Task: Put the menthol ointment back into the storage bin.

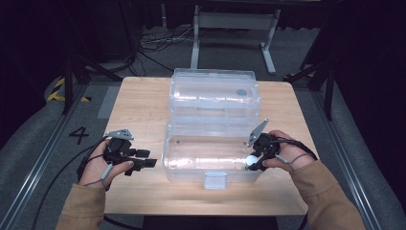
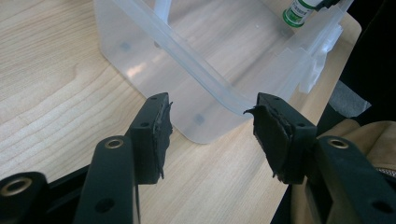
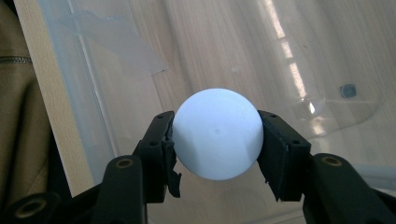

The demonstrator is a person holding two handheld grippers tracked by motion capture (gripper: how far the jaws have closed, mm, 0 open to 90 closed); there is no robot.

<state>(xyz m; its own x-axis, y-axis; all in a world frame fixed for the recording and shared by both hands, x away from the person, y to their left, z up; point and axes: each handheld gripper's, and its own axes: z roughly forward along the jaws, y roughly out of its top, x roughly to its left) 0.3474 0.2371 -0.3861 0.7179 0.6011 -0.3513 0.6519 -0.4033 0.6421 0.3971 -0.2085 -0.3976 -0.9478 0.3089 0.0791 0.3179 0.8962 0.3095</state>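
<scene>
A clear plastic box [image 1: 168,152] stands open on the wooden table [image 1: 139,100], its lid [image 1: 215,91] folded back behind it. My right gripper [image 1: 253,162] hovers at the box's right end, shut on a white ball [image 1: 250,159]. In the right gripper view the ball [image 3: 217,140] sits squeezed between both pads of that gripper [image 3: 217,119], over the box's clear floor [image 3: 243,56]. My left gripper [image 1: 149,158] rests just left of the box, open. Nothing lies between the pads of the left gripper [image 2: 211,105], which points at the box's near corner [image 2: 205,126].
A white latch tab [image 1: 215,180] hangs at the middle of the box's front wall. A small white-and-green cylinder [image 2: 299,11] shows at the box's far end. Metal table legs [image 1: 196,43] and cables lie on the floor beyond the table.
</scene>
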